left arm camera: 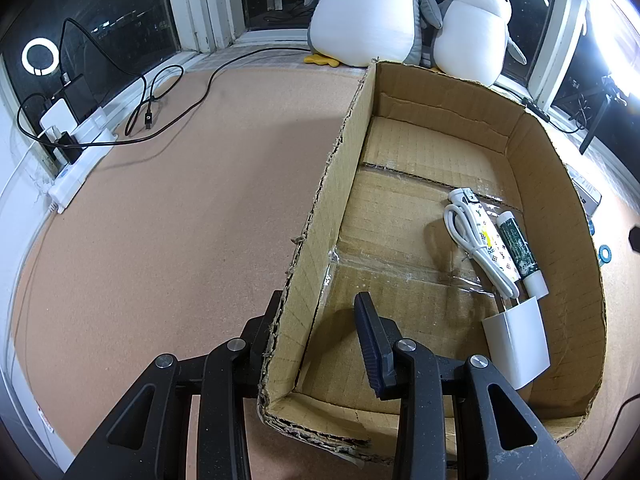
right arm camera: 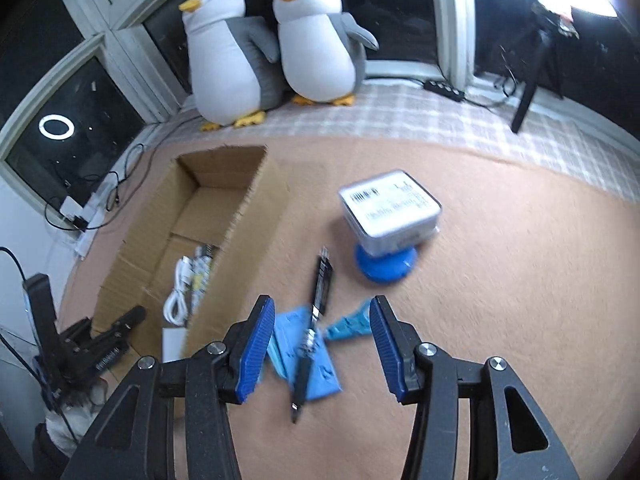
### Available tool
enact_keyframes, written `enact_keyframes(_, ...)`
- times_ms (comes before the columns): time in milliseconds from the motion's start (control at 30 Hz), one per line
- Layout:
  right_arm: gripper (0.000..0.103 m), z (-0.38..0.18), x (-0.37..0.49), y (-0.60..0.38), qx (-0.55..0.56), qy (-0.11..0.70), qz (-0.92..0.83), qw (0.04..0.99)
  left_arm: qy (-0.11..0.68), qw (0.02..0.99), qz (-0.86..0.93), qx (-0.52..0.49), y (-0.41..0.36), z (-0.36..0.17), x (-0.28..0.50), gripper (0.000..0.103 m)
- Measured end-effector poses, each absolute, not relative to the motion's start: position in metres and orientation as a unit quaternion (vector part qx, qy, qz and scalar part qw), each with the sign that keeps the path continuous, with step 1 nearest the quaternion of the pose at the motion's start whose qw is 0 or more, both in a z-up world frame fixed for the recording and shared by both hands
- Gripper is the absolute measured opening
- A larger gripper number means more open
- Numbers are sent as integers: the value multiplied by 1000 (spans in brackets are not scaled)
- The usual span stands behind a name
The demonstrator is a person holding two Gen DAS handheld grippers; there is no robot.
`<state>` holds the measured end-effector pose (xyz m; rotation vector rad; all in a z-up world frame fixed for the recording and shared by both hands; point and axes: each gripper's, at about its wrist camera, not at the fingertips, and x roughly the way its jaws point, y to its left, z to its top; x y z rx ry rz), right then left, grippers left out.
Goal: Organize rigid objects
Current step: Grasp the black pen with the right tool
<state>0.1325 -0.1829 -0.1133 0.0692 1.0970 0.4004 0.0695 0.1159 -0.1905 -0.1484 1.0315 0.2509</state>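
A cardboard box [left arm camera: 332, 184] lies open on the tan mat. Inside are a white charger plug [left arm camera: 516, 344] with its coiled cable [left arm camera: 476, 248], a patterned white tube [left arm camera: 492, 240] and a dark green tube [left arm camera: 520, 252]. My left gripper [left arm camera: 320, 312] straddles the box's left wall, one finger outside, one finger [left arm camera: 372, 344] inside, apart from it. In the right wrist view my right gripper [right arm camera: 322, 344] is open above a black pen [right arm camera: 316, 328] lying on blue packets [right arm camera: 308, 356]. The box also shows in the right wrist view [right arm camera: 236, 216].
A white tin [right arm camera: 390, 210] sits on a blue disc [right arm camera: 386, 266] beyond the pen. Two plush penguins [right arm camera: 276, 48] stand by the window. Cables and a power strip [left arm camera: 80, 152] lie at far left. A black tripod [right arm camera: 532, 80] stands at back right.
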Motion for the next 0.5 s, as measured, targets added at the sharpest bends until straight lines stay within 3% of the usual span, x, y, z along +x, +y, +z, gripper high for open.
enact_keyframes(133,45,-124,127,-182,29,530,198,824,491,860,119,-71,116,-191,69,37)
enact_keyframes(267,29,-134,123,-170,20,544,213,812,492,860,119,-71,116,-191,70,37)
enact_keyframes(500,21,-152,127,-154,7,566,214,796,491,860,119,-71,116,-191,70,37)
